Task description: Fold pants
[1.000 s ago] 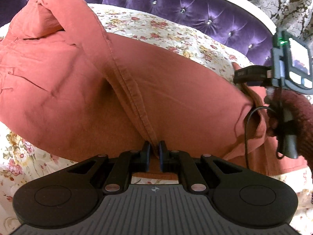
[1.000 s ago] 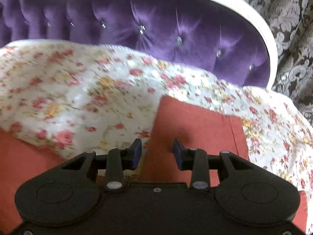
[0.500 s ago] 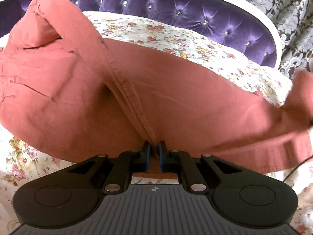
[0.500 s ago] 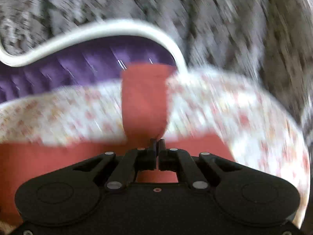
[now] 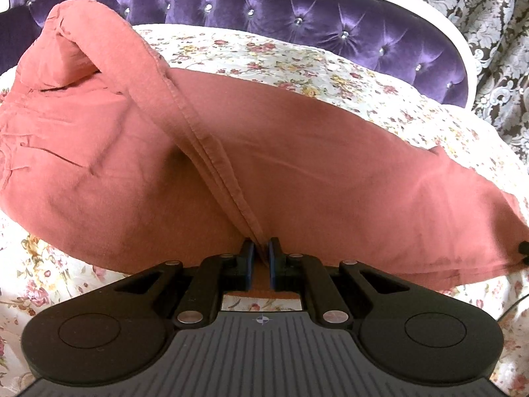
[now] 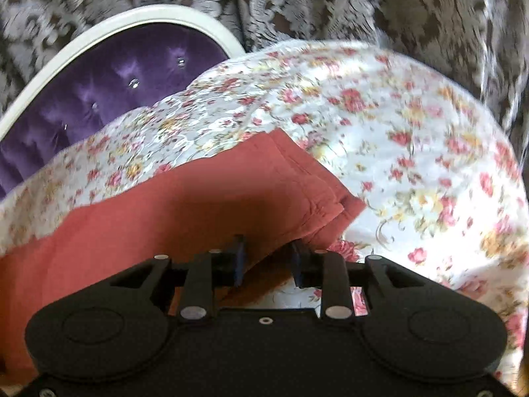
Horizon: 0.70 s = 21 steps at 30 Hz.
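Rust-red pants lie across the floral bedspread. My left gripper is shut on the pants' seam ridge at the near edge, and the seam runs up and left to a raised bunch of cloth. In the right wrist view the leg hems lie stacked on the bedspread. My right gripper is open, its jaws apart over the near edge of the leg end. The right gripper's fingertips peek in at the left view's right edge.
A purple tufted headboard with a white frame runs along the far side of the bed. Grey damask curtains hang behind it. The bed's right edge drops away close to the leg hems.
My right gripper closed on the leg end, swung it over, then opened; the hems now lie stacked on the bed. My left gripper stayed shut on the seam.
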Each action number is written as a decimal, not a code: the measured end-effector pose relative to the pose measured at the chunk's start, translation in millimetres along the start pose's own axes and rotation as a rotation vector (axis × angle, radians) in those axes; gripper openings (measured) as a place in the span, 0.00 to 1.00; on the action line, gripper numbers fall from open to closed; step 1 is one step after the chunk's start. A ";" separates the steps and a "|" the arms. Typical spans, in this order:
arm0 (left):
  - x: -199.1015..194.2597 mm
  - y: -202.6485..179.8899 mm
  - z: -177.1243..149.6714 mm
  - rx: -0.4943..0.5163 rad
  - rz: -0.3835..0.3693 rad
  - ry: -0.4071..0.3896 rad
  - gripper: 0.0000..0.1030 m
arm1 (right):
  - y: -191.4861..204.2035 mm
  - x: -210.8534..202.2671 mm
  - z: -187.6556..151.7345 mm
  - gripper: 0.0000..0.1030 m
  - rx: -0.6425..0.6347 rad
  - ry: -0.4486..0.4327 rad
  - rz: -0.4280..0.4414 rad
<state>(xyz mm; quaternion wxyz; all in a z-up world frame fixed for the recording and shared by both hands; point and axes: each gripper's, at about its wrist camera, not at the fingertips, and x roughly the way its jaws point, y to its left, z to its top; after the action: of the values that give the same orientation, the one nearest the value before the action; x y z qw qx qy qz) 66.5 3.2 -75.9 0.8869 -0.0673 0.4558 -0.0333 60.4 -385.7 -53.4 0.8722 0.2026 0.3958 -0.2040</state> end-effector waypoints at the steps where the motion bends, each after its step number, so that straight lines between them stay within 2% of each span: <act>1: 0.2 0.3 0.2 -0.001 -0.001 0.001 0.09 | -2.7 3.2 0.8 0.38 0.025 0.004 0.009; 2: 0.1 0.2 0.5 -0.001 -0.001 0.001 0.09 | -8.0 7.8 1.7 0.30 0.049 0.004 0.023; 3: -0.1 0.3 0.7 0.002 -0.001 0.000 0.09 | -8.9 7.7 2.2 0.14 0.061 -0.004 0.033; 4: -0.4 0.1 0.9 0.002 -0.001 0.000 0.09 | -7.5 6.5 3.0 0.06 0.051 -0.013 0.041; 7: -6.2 -1.9 0.2 -0.009 -0.024 -0.005 0.08 | -0.6 -12.9 6.6 0.05 -0.012 -0.106 0.030; 10: -7.5 -11.2 -4.0 0.014 -0.042 0.009 0.08 | 3.0 -19.1 10.1 0.05 -0.068 -0.142 -0.063; 11: -4.7 -13.4 -6.0 0.016 -0.048 0.021 0.08 | 0.5 -12.1 10.6 0.05 -0.065 -0.116 -0.083; 13: -2.0 -16.8 -9.5 0.028 -0.039 0.018 0.08 | -7.4 9.9 10.6 0.08 -0.045 0.012 -0.085; 14: -3.2 -18.0 -9.3 0.041 -0.034 0.015 0.08 | -7.9 15.6 9.4 0.07 -0.048 0.049 -0.082; 15: -5.4 -18.6 -8.6 0.051 -0.029 0.013 0.08 | -7.7 11.2 9.1 0.09 -0.045 0.021 -0.085; 17: -12.7 -15.2 -6.2 0.058 -0.021 0.005 0.09 | -4.2 -0.2 11.2 0.29 -0.047 -0.021 -0.103; 19: -24.6 -7.2 -1.9 0.055 -0.021 -0.012 0.09 | 2.3 -14.5 12.8 0.39 -0.058 -0.079 -0.125; 21: -36.0 3.0 2.3 0.053 -0.022 -0.028 0.09 | 13.3 -27.4 14.1 0.39 -0.094 -0.129 -0.120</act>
<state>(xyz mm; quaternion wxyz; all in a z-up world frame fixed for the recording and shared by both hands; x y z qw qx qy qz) 47.4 10.8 -46.0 0.8943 -0.0492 0.4414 -0.0541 59.4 -376.5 -21.1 0.8905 0.1239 0.3596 -0.2496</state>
